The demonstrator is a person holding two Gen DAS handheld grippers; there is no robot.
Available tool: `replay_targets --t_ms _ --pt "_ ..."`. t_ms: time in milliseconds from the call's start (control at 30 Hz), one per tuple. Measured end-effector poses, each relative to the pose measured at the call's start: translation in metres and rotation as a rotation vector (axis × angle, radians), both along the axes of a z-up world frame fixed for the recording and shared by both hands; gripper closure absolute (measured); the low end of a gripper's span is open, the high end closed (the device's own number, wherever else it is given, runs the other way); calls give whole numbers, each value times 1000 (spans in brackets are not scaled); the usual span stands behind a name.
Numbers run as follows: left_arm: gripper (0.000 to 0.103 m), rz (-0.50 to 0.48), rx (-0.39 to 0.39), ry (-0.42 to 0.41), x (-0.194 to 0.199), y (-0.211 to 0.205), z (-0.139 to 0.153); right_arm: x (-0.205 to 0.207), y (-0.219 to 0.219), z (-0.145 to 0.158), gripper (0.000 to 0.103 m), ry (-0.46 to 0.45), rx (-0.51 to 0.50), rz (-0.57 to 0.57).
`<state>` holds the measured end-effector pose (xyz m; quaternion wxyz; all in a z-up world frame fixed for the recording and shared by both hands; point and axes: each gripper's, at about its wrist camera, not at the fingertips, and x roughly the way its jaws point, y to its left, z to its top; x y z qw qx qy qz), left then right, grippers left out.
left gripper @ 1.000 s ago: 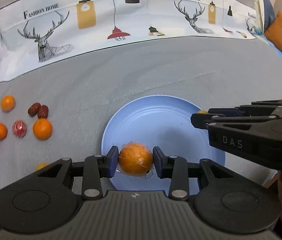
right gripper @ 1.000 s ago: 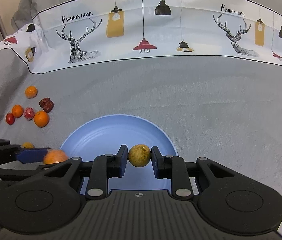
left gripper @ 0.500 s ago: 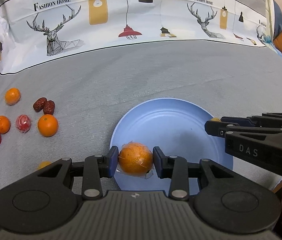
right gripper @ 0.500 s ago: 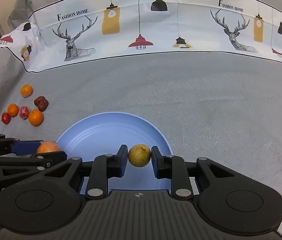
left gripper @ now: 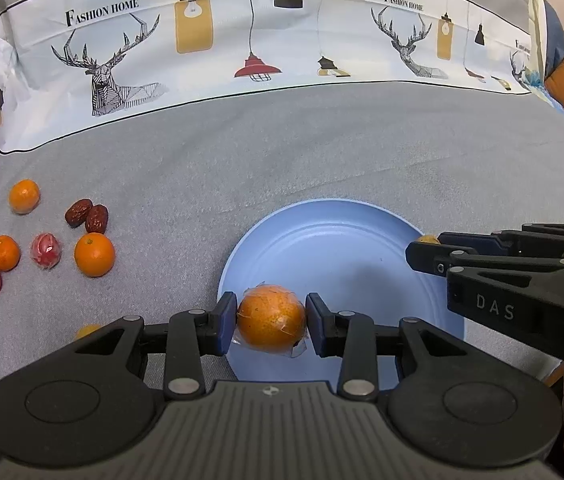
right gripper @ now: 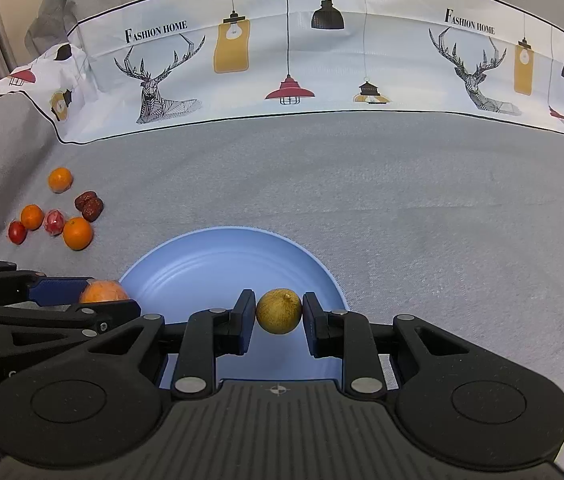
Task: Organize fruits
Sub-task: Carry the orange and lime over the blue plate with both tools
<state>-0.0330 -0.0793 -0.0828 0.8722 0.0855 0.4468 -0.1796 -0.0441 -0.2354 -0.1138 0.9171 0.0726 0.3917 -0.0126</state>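
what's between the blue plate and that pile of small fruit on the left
Only bare grey cloth separates the blue plate from the fruit cluster, plain in the left wrist view.

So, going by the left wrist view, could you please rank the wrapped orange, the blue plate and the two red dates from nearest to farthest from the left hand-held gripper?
From the left hand-held gripper:
1. Wrapped orange, clamped between its fingers.
2. Blue plate, directly beneath and ahead.
3. Red dates, far off to the left on the cloth.
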Motion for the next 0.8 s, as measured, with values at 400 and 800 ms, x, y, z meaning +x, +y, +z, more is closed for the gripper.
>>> replay_targets --t_ms 400,800 --pt "62 -1 2 1 -1 -2 2 1 2 2 76 -3 -7 13" --pt "62 -1 12 -1 -1 -4 1 1 2 2 76 -3 -7 15"
